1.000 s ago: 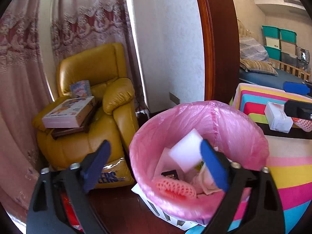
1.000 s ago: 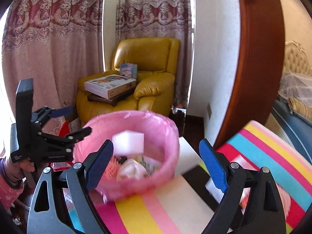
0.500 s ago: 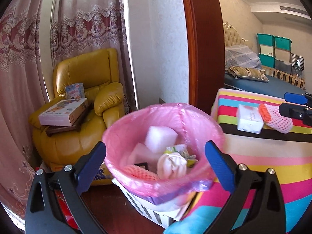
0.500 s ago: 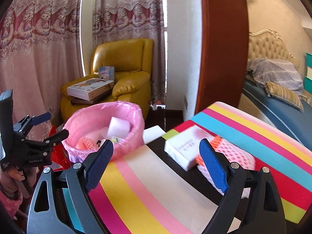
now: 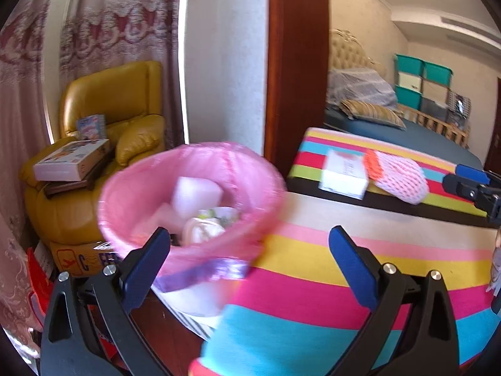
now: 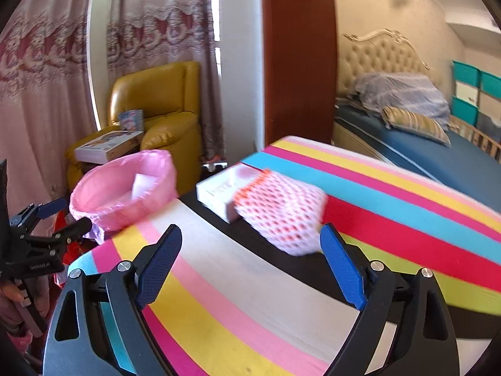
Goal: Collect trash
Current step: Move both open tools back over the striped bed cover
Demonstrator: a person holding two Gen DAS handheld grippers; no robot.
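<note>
Left wrist: blurred trash bin (image 5: 191, 194) contents.

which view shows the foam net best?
Right wrist: the foam net fills the centre, close ahead of the open right gripper, mesh holes visible, leaning on the white box. Left wrist shows it smaller, off to the right and blurred.

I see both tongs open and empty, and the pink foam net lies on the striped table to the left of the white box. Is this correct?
Not quite. In the right wrist view the pink foam net lies to the right of the white box, leaning against it. The rest holds: it is on the striped table, and the left tongs and right tongs are open and empty.
</note>
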